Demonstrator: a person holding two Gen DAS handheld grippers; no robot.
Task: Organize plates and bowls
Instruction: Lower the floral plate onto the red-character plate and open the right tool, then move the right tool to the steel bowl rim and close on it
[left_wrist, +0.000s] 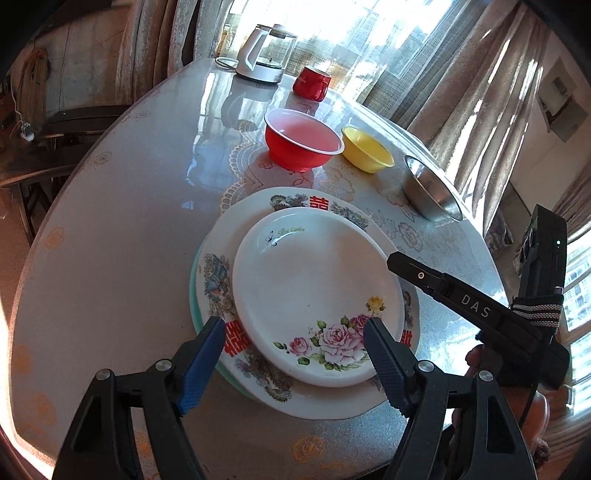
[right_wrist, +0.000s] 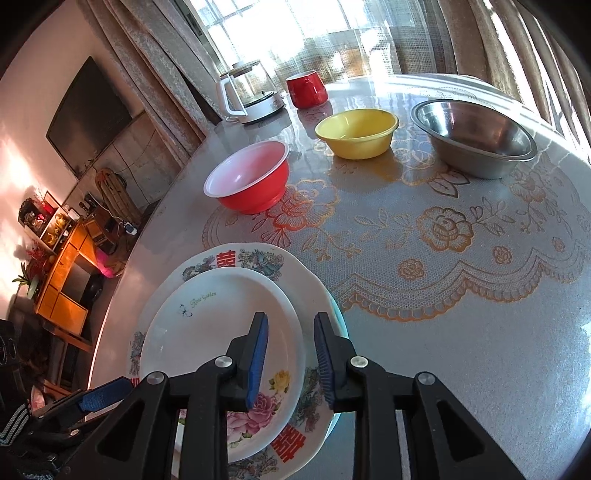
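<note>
A small white rose plate (left_wrist: 314, 291) lies on a larger patterned plate (left_wrist: 218, 273), which lies on a teal plate (left_wrist: 192, 280). The stack also shows in the right wrist view: rose plate (right_wrist: 207, 332), patterned plate (right_wrist: 255, 258), teal rim (right_wrist: 338, 314). My left gripper (left_wrist: 293, 332) is open and empty, hovering over the stack's near edge. My right gripper (right_wrist: 290, 328) is partly open and empty, its jaws straddling the rose plate's right rim; it shows in the left wrist view (left_wrist: 402, 264). A red bowl (left_wrist: 303, 140), a yellow bowl (left_wrist: 367, 147) and a steel bowl (left_wrist: 432, 188) stand beyond.
A glass kettle (left_wrist: 266, 55) and a red mug (left_wrist: 312, 83) stand at the round table's far edge (left_wrist: 110, 122). Curtains hang behind the table. A wooden shelf (right_wrist: 62, 266) and a wall screen (right_wrist: 90, 114) are off to the left.
</note>
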